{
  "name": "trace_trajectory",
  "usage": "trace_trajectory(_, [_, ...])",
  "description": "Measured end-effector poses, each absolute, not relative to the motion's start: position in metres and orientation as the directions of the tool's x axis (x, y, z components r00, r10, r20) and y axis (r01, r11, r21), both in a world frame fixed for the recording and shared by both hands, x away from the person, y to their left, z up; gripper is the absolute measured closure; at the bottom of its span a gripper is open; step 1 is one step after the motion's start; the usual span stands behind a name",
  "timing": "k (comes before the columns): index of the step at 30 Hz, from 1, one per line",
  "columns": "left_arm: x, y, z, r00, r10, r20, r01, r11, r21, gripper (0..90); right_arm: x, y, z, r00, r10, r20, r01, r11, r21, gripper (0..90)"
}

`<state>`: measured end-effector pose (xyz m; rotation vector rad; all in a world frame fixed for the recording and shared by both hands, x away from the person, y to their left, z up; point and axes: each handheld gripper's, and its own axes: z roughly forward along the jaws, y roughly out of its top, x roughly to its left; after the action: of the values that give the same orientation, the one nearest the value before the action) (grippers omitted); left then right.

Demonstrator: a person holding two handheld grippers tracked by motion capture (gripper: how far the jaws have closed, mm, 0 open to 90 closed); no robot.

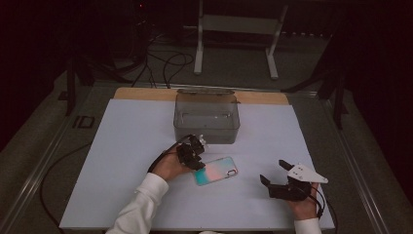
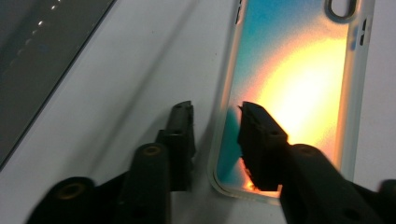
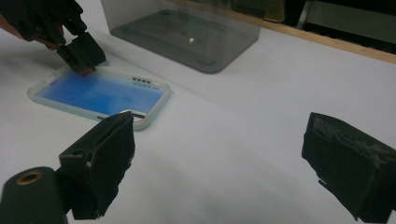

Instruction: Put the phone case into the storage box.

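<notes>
Jaws of the left gripper (image 2: 215,112) straddle the phone case (image 2: 299,88) edge, not yet pinching; right gripper (image 3: 219,154) idles wide open; next: clamp and lift toward the bin (image 1: 207,118).

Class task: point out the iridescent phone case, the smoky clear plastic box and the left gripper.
Iridescent phone case (image 1: 215,170): high view, middle of its back.
Smoky clear plastic box (image 1: 207,125): high view, front wall.
Left gripper (image 2: 215,122): left gripper view, midway between its fingertips.

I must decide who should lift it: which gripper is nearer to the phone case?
The left gripper: its jaws straddle one long edge of the phone case near a corner. The right gripper stands apart to the case's right, jaws open over bare table.
</notes>
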<state>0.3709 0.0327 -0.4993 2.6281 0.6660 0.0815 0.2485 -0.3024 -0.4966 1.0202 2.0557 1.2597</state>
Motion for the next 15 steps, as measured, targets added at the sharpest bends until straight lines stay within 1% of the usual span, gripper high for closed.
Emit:
trace_trajectory(3, [0.3718,0.0315,-0.4992,0.885,0.461,-0.073,0.448,-0.795,0.409,76.4,0.2484,-0.3025,-0.4966,-0.583,0.811,-0.044,0.330,0.286,0.900,9.5])
trace_trajectory(5, [0.3724,0.0308,-0.4987,0.886,0.458,-0.076,0.448,-0.800,0.399,79.1,0.2486,-0.3027,-0.4966,-0.583,0.811,-0.043,0.330,0.285,0.900,9.6])
trace_trajectory(7, [0.3740,0.0309,-0.4987,0.885,0.459,-0.082,0.451,-0.800,0.396,79.7,0.2485,-0.3026,-0.4966,-0.583,0.812,-0.043,0.331,0.285,0.899,9.5])
trace_trajectory(10, [0.3769,0.0328,-0.4993,0.879,0.466,-0.100,0.465,-0.791,0.398,84.0,0.2483,-0.3022,-0.4966,-0.583,0.812,-0.041,0.333,0.285,0.899,9.6])
trace_trajectory(12, [0.3770,0.0325,-0.4995,0.875,0.472,-0.108,0.473,-0.786,0.398,84.3,0.2484,-0.3025,-0.4966,-0.582,0.812,-0.042,0.333,0.286,0.899,9.6])
trace_trajectory(15, [0.3757,0.0308,-0.4987,0.877,0.472,-0.093,0.468,-0.793,0.389,86.1,0.2483,-0.3023,-0.4967,-0.583,0.811,-0.040,0.335,0.286,0.898,9.6])
